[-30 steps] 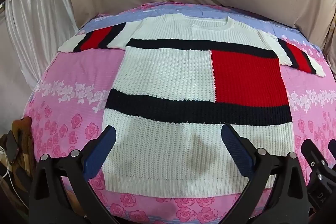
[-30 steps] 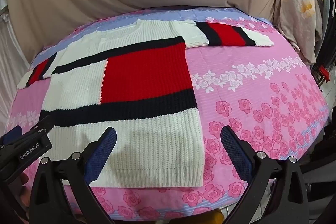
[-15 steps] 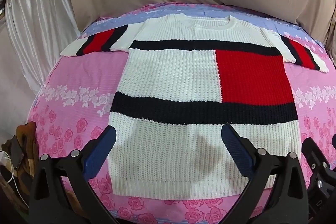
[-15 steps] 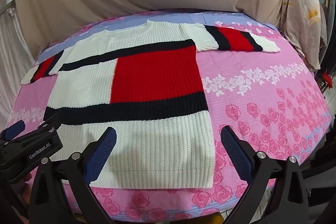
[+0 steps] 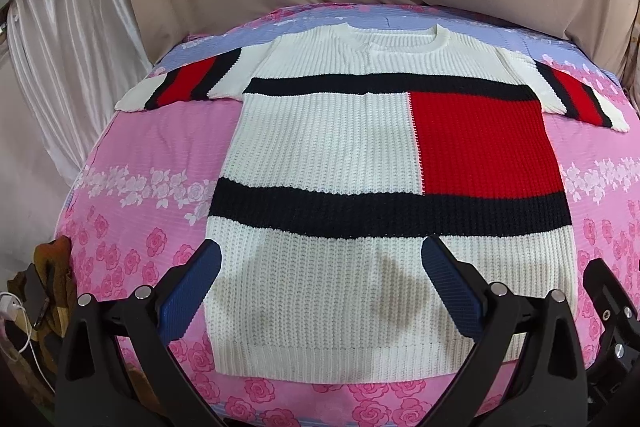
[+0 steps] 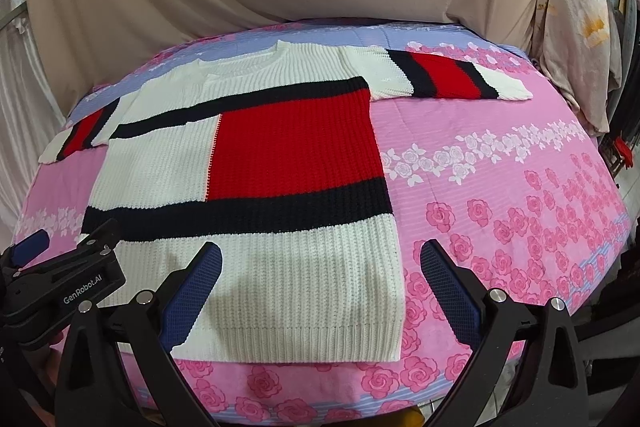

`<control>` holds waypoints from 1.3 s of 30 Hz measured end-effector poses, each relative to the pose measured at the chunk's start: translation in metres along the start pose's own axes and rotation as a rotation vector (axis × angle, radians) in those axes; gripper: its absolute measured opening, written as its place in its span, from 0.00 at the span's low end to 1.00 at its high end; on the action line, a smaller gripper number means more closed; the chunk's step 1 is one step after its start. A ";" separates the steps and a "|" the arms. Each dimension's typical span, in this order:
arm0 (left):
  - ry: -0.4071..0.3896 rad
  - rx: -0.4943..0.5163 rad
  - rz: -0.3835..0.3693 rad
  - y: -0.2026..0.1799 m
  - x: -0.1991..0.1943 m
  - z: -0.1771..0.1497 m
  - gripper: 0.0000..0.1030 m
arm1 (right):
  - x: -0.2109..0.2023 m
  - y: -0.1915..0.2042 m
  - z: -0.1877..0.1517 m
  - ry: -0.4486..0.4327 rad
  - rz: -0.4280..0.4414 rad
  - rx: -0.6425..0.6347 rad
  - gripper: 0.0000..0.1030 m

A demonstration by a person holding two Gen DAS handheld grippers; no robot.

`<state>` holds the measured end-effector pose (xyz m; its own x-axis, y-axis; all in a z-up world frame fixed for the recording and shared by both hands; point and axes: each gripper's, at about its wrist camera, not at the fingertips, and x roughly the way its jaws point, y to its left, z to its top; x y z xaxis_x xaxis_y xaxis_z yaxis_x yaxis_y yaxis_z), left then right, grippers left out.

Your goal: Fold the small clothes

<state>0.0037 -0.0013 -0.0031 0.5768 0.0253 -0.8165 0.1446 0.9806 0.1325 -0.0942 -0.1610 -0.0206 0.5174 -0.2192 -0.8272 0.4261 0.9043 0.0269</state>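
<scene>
Left wrist view: chunky white, red and navy knit sweater (image 5: 344,163), soft, floppy. Best pinched at bottom hem corners. Left gripper (image 5: 320,283), right gripper (image 6: 320,283): jaws wide apart, holding nothing.

You have bright, even light from overhead, with colours on the sweater (image 5: 360,187) vivid and no glare. Soft grey shadows of the left hand-held gripper (image 5: 320,291) fall on the sweater's white hem; the right hand-held gripper (image 6: 320,287) casts a fainter one there. Knit ribs stay sharp at the sweater's middle. Away from the sweater, fisheye bending curves the bed (image 6: 520,227), and black vignette fills the corners.
</scene>
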 end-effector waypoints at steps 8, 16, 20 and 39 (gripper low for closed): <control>0.003 -0.004 0.002 0.001 0.001 0.001 0.95 | 0.001 0.004 0.001 0.001 -0.002 -0.012 0.95; 0.004 -0.004 0.003 0.001 0.001 0.001 0.95 | 0.001 0.003 0.000 0.001 -0.002 -0.010 0.95; 0.009 -0.006 0.005 0.000 0.003 0.002 0.95 | 0.002 0.003 0.000 0.004 -0.002 -0.011 0.95; 0.017 -0.007 0.006 0.000 0.010 0.004 0.95 | 0.007 0.008 0.004 0.010 -0.002 -0.016 0.95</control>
<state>0.0125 -0.0019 -0.0091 0.5639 0.0349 -0.8251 0.1355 0.9817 0.1341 -0.0838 -0.1573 -0.0240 0.5091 -0.2178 -0.8327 0.4150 0.9097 0.0158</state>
